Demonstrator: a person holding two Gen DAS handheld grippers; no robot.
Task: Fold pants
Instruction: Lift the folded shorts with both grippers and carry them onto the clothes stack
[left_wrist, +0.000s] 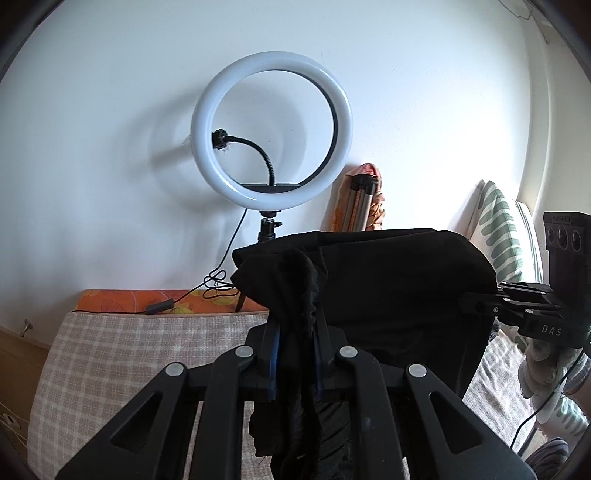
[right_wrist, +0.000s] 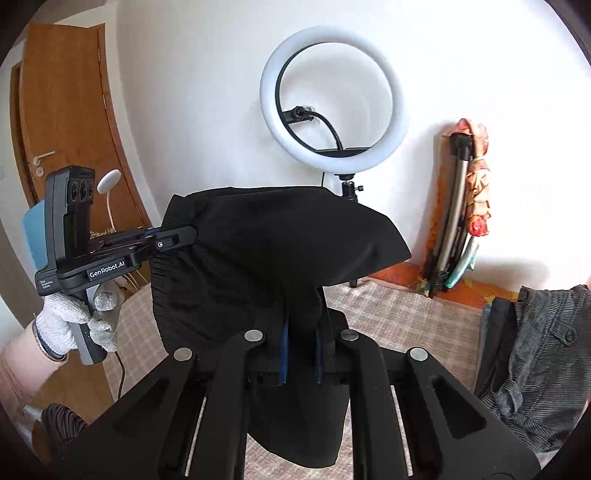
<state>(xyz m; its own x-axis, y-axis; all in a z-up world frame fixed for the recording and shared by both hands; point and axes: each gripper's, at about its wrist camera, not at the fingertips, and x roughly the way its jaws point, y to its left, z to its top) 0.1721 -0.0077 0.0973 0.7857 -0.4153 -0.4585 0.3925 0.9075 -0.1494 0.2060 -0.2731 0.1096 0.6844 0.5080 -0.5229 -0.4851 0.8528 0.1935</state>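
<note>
Black pants (left_wrist: 388, 280) hang in the air above the checked bed cover, held up between both grippers. My left gripper (left_wrist: 295, 310) is shut on a bunched edge of the pants; it also shows in the right wrist view (right_wrist: 177, 236), clamped on the gathered waistband at the left. My right gripper (right_wrist: 301, 314) is shut on the pants (right_wrist: 266, 251), with fabric draped over its fingers and hanging below. The right gripper shows in the left wrist view (left_wrist: 476, 301), gripping the cloth's right edge.
A ring light (left_wrist: 271, 129) on a stand is against the white wall ahead. A folded tripod wrapped in floral cloth (right_wrist: 469, 206) leans on the wall. Grey striped clothes (right_wrist: 535, 362) lie on the bed (right_wrist: 399, 314) at right. A wooden door (right_wrist: 66, 122) is at left.
</note>
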